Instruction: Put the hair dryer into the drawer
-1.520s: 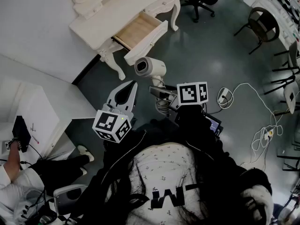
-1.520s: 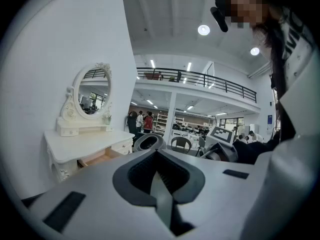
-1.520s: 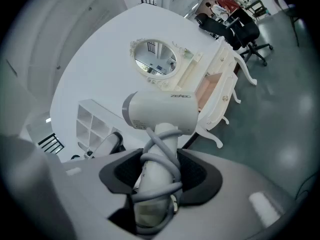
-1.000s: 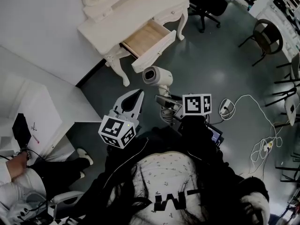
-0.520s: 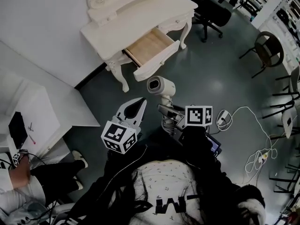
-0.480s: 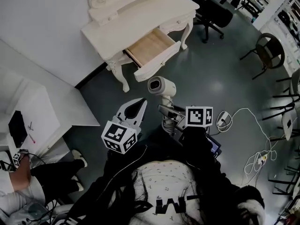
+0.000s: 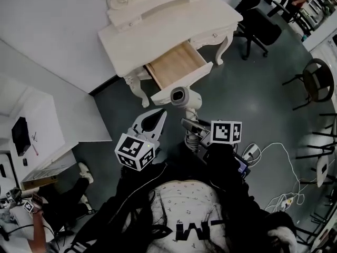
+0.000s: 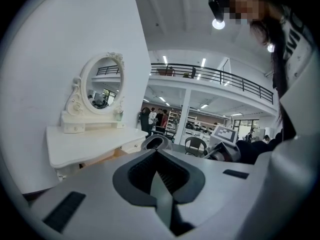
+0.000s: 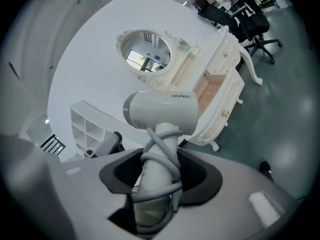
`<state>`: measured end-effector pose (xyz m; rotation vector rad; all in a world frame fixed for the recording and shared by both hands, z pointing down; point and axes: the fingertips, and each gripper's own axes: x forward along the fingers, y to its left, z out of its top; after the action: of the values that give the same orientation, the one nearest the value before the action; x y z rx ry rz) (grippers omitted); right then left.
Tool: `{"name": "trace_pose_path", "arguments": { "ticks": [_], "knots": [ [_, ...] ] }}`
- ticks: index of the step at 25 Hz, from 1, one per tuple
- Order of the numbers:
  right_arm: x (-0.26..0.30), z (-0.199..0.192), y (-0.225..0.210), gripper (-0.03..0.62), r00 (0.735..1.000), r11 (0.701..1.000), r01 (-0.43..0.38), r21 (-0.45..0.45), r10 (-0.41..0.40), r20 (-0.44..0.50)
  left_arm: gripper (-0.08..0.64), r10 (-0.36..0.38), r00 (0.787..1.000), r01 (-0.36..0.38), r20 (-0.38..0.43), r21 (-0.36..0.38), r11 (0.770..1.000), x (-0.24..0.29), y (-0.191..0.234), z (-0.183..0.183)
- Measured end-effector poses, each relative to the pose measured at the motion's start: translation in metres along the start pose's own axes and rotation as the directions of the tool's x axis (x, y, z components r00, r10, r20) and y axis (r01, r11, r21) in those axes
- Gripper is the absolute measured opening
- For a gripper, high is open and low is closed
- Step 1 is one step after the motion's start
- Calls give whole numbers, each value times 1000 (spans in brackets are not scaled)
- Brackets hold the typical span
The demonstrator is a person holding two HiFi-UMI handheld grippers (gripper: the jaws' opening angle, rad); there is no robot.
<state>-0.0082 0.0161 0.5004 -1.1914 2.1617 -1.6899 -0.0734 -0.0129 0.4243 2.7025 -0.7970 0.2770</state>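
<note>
Hair dryer [image 7: 182, 96] near open drawer [image 7: 176, 67], right claw [image 7: 192, 128] seemingly gripping it

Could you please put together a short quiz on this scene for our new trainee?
1. True or false: the drawer is open.
2. The right gripper grips the hair dryer by its: A) barrel B) handle C) plug.
3. Fill in: the left gripper is empty, its jaws ____ (apart / together).
Key: 1 true; 2 B; 3 together.
</note>
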Motion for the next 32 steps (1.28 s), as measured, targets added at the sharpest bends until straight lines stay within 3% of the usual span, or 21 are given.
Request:
{"name": "trace_pose_path", "arguments": {
  "ticks": [8, 16, 32],
  "knots": [
    [1, 80, -32, 219, 996, 999, -22, -23, 20, -88, -13, 92, 996, -92, -1, -28, 995, 72, 14, 28],
    [13, 126, -58, 219, 988, 999, -51, -17, 48, -146, -12, 176, 984, -176, -6, -27, 984, 111, 28, 42],
    [26, 140, -86, 219, 972, 997, -71, 23, 75, -222, -14, 268, 963, -269, -36, -26, 963, 125, 29, 40]
  ]
}}
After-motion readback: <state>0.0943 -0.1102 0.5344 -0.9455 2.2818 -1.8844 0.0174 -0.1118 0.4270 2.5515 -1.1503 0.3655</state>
